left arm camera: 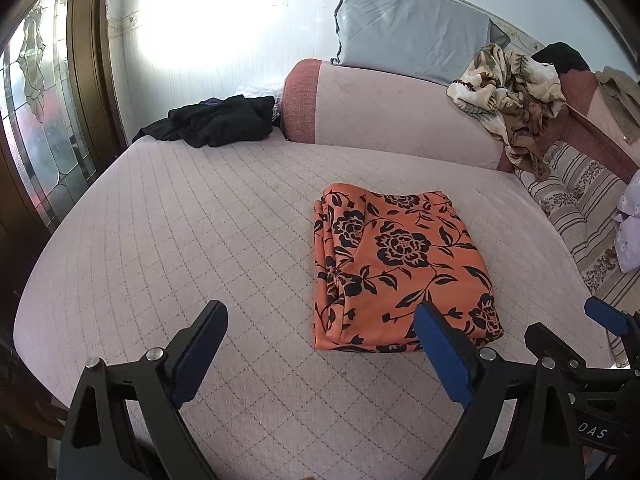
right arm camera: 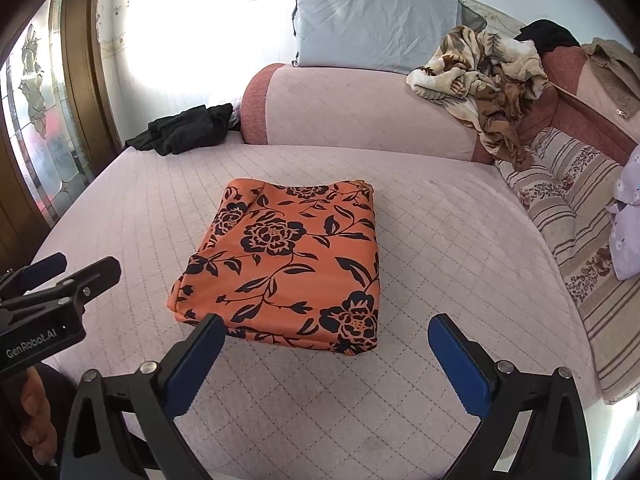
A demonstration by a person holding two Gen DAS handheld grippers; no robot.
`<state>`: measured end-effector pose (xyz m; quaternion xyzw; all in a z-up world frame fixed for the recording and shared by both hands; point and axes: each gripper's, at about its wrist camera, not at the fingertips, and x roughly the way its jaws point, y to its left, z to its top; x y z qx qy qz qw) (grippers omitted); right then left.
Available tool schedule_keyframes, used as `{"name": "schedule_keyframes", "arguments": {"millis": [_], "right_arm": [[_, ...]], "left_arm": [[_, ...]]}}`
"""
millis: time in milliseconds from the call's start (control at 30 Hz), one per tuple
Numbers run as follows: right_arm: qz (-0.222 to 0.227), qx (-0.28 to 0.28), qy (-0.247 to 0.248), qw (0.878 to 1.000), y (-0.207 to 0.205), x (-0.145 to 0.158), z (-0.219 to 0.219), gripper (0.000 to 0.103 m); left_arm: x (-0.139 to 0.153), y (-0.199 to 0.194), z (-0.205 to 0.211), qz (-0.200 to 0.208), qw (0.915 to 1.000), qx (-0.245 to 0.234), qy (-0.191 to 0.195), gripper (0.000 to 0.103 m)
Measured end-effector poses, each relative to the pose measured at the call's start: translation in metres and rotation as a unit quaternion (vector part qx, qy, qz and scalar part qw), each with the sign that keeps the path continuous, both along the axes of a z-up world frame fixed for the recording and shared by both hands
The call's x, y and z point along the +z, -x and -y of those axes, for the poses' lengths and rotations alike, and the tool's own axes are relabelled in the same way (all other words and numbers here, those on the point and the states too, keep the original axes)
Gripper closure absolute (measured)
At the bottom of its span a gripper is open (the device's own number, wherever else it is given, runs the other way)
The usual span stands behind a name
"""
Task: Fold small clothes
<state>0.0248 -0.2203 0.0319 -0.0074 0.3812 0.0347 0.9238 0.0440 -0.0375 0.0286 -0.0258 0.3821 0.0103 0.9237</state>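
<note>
A wide bed (left arm camera: 200, 208) covered in a pale pink quilted spread fills both views, with a pink-and-red bolster (left arm camera: 392, 116) lying across its far end. A light blue pillow (left arm camera: 408, 24) leans against the wall behind the bolster, and a brown-and-cream floral blanket (left arm camera: 512, 92) is heaped over the bolster's right end. A striped floral mattress pad (right arm camera: 576, 216) runs along the bed's right side. In the far left corner of the bed lies a crumpled pile of black clothes (left arm camera: 216, 120). Near the middle of the bed, lying flat in a neat folded rectangle, is the orange garment with black flowers (right arm camera: 288, 256). The left gripper (left arm camera: 320, 344) hovers above the spread at the garment's near left corner, its jaws spread wide and holding nothing. The right gripper (right arm camera: 326, 360) hangs just before the garment's near edge, jaws likewise spread apart and empty. A hand's fingers (right arm camera: 36, 420) show at the left edge of the right wrist view.
</note>
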Motion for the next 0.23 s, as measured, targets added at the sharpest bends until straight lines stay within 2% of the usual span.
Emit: {"name": "schedule_keyframes", "arguments": {"millis": [33,233], "right_arm": [[0.001,0.001,0.000,1.000,-0.0003,0.0009,-0.0006,0.000],[0.000,-0.001,-0.003,1.000,-0.0043,0.0015,0.0008,0.000]], "left_arm": [[-0.0001,-0.0009,0.0007,-0.001,1.0000,-0.003,0.000,0.005],[0.0011,-0.0052,0.0056,0.006,0.9999,-0.012,-0.006,0.004]]}}
